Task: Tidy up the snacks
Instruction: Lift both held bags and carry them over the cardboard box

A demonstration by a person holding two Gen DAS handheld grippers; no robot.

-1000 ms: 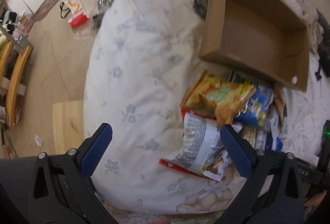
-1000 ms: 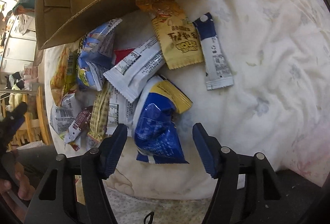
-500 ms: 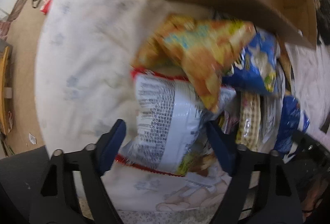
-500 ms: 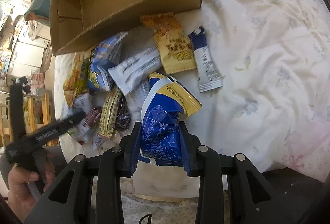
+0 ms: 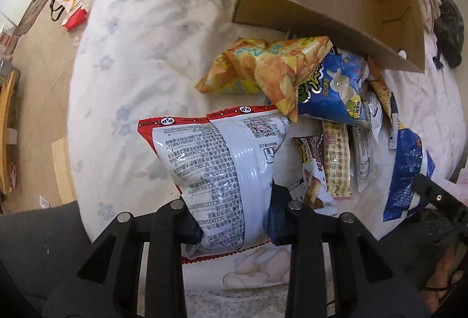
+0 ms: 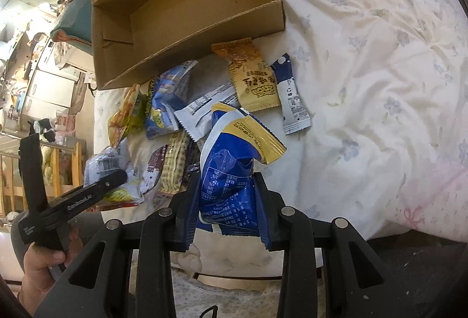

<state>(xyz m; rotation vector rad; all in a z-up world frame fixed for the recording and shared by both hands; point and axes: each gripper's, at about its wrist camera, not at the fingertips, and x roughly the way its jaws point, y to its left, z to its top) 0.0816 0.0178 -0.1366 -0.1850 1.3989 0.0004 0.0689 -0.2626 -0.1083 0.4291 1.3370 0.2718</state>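
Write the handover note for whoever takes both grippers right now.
Left gripper: jaws have just been closing, now shut on the white red-edged bag.
Right gripper: shut on the blue-and-yellow bag.
Cardboard box on the floral bedding: nothing visible in it.
Other snacks lie piled in front of the box: orange chip bag, blue bag, tan packet, several bars.
Done: two bags gripped.
Left: box both, then the pile.

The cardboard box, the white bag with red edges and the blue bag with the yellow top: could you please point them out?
cardboard box (image 6: pixel 187 5): right wrist view, inside floor.
white bag with red edges (image 5: pixel 222 166): left wrist view, printed back panel.
blue bag with the yellow top (image 6: pixel 225 171): right wrist view, blue middle.
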